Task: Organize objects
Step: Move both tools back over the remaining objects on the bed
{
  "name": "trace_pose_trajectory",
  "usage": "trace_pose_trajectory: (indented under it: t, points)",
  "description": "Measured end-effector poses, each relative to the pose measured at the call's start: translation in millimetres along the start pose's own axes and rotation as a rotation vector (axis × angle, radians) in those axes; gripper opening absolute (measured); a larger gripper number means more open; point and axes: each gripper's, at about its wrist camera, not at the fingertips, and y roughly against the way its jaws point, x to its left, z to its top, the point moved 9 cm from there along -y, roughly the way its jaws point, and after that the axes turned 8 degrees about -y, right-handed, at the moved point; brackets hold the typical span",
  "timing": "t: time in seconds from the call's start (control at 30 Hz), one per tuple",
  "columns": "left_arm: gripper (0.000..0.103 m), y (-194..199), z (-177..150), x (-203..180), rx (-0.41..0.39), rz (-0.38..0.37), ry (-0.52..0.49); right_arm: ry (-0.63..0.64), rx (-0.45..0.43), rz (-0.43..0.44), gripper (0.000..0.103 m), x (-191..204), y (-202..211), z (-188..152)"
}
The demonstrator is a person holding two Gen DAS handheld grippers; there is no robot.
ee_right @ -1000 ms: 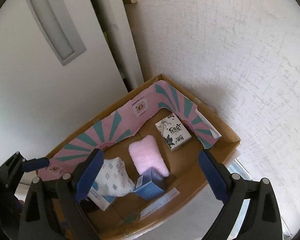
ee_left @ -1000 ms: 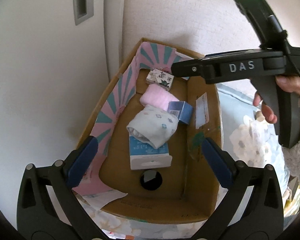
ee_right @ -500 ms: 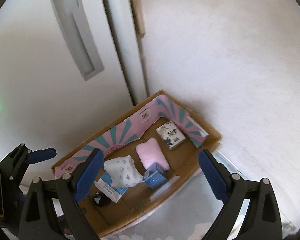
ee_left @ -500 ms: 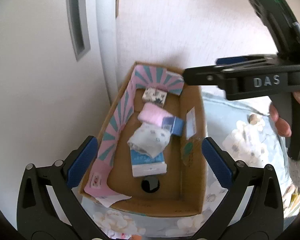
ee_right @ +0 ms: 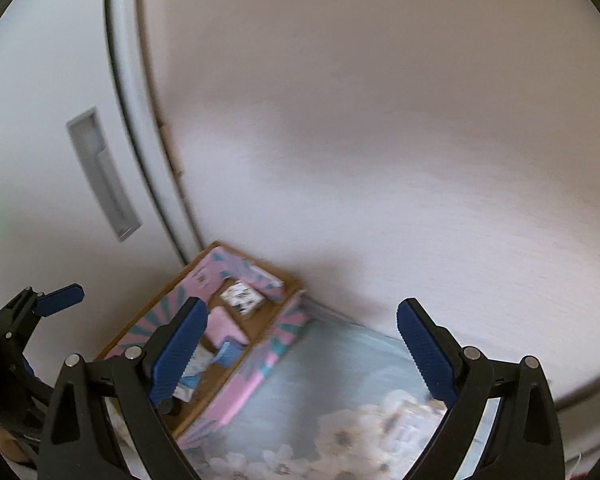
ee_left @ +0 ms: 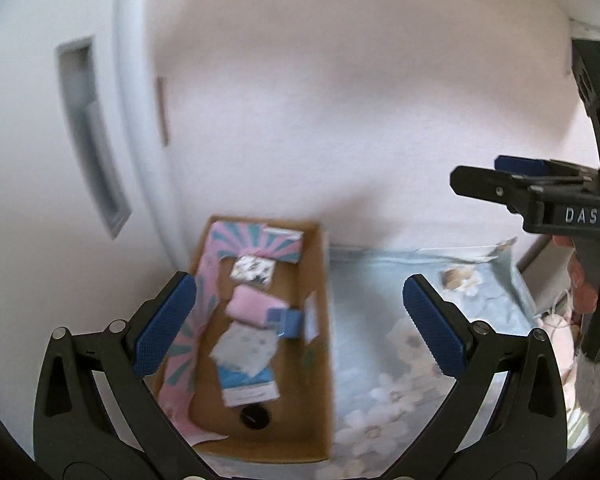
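Observation:
An open cardboard box [ee_left: 320, 360] with pink-and-teal lining stands on the floor in the corner. In it lie a patterned small box [ee_left: 253, 271], a pink folded cloth [ee_left: 249, 309], a blue box [ee_left: 289, 322], a white patterned cloth [ee_left: 244, 350], a blue-white carton [ee_left: 249, 387] and a black disc [ee_left: 254, 418]. My left gripper [ee_left: 298, 332] is open and empty, high above the box. My right gripper [ee_right: 300, 356] is open and empty, also high above; the box [ee_right: 236, 376] shows below its left finger. The right gripper's body [ee_left: 540, 208] shows at the left wrist view's right edge.
A light blue floral mat [ee_left: 412, 320] covers the floor right of the box. A white door with a recessed handle [ee_left: 92, 136] is on the left and a textured wall [ee_left: 340, 100] behind. Both views are blurred by motion.
Both grippers have risen well away from the box, which now looks much smaller. More of the floral mat and wall has come into view. Both stay open and empty.

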Motion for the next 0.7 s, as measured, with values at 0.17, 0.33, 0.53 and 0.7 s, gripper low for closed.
trace_pose_trajectory:
  t: [0.17, 0.33, 0.53, 0.7]
  points:
    - [0.103, 10, 18, -33, -0.046, -0.048, -0.043, -0.071, -0.084, -0.115, 0.095, -35, 41, -5]
    - [0.103, 16, 25, -61, -0.082, -0.071, -0.080, -0.135, -0.129, -0.209, 0.095, -64, 75, -23]
    - [0.103, 21, 19, -84, -0.110, -0.100, -0.109, -0.218, -0.141, -0.268, 0.095, -87, 103, -58]
    - [0.103, 20, 19, -100, -0.106, -0.127, -0.136, -0.255, -0.143, -0.311, 0.095, -101, 115, -77]
